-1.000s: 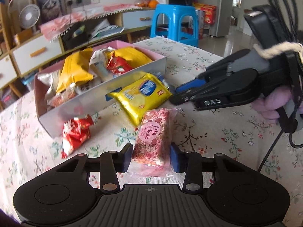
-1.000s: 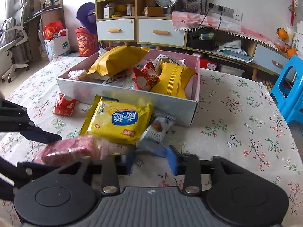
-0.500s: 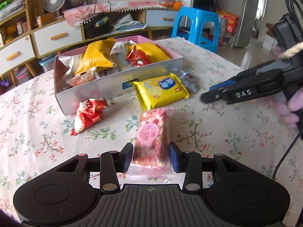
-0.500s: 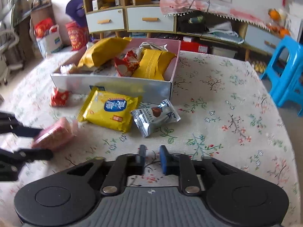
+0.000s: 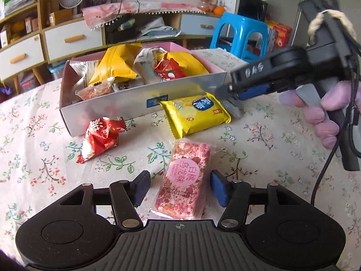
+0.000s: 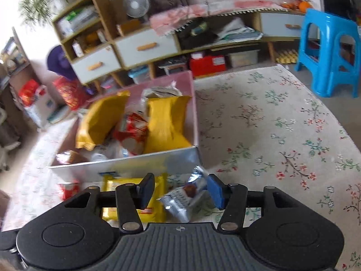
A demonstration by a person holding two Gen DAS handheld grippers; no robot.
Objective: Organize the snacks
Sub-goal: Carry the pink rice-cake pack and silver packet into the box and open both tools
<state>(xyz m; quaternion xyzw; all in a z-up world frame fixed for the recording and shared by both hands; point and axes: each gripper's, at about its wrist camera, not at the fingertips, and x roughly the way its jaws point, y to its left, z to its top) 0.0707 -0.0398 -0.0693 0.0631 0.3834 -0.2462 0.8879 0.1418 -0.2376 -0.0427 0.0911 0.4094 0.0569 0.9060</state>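
left wrist view: the left tongs (image 5: 179,186) are spreading, jaws opening on either side of a pink snack bar (image 5: 183,180) that lies on the floral counter (image 5: 259,153); a gap shows at each pad, so the bar looks released, not gripped. its long axis runs from 6 o'clock to 12 o'clock, straight along the tongs' pointing line. at 12 o'clock, beyond it, a yellow biscuit pack (image 5: 196,115) lies against the front wall of the snack box (image 5: 108,106), which already holds several packets. a red packet (image 5: 101,135) rests at 10 o'clock, just beside the box. at 2 o'clock the right tongs (image 5: 237,91), held in a person's gloved hand (image 5: 320,113), reach in over the far end of the yellow pack.

right wrist view: blurred. the right tongs (image 6: 180,192) are also opening, and a silver packet (image 6: 187,196) lies between the jaws on the counter (image 6: 270,135); the right pad seems to meet its edge, but no grip shows. the packet's long axis slants from 7 o'clock to 1 o'clock. the yellow biscuit pack (image 6: 133,201) sits at 9 o'clock under the left finger, and the snack box (image 6: 140,164) stands at 12 o'clock, just beyond.

judged from this, the right hand is nearer the silver packet and the left nearer the pink bar; both items are still outside the box.
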